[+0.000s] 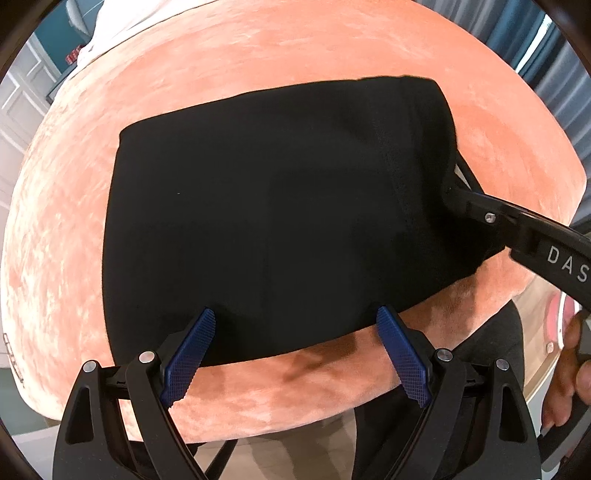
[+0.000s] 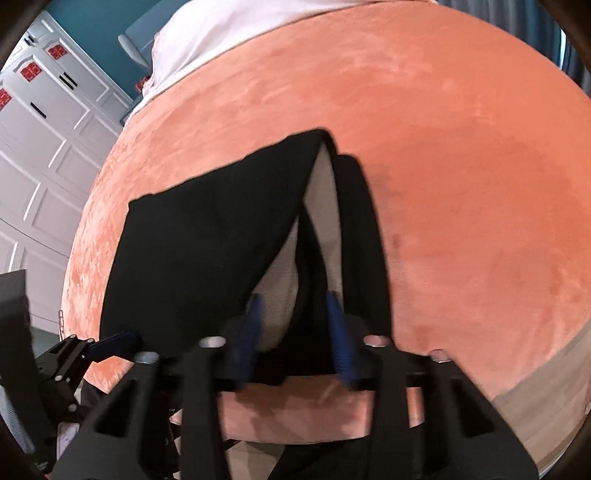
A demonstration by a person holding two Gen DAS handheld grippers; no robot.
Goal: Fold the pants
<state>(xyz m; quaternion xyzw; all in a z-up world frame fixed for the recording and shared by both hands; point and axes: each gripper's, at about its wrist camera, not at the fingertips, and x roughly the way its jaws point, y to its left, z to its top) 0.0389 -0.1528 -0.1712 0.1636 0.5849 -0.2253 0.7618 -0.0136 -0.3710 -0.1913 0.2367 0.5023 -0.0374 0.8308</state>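
Observation:
The black pants [image 1: 273,214] lie folded into a compact rectangle on an orange plush blanket [image 1: 295,59]. My left gripper [image 1: 295,332] is open, its blue pads straddling the near edge of the fold without gripping it. My right gripper [image 2: 295,321] is at the fold's right end, where the black layers gape and show a pale lining [image 2: 325,206]. Its blue pads stand a little apart around a bunch of black cloth; the view is blurred. In the left wrist view the right gripper's black arm [image 1: 517,229] reaches in to the pants' right edge.
The blanket covers a bed with a white sheet [image 2: 221,29] at the far end. White panelled wardrobe doors [image 2: 44,155] stand to the left. The bed's near edge and pale floor [image 1: 258,458] lie below the grippers. The left gripper [image 2: 110,343] shows at lower left in the right wrist view.

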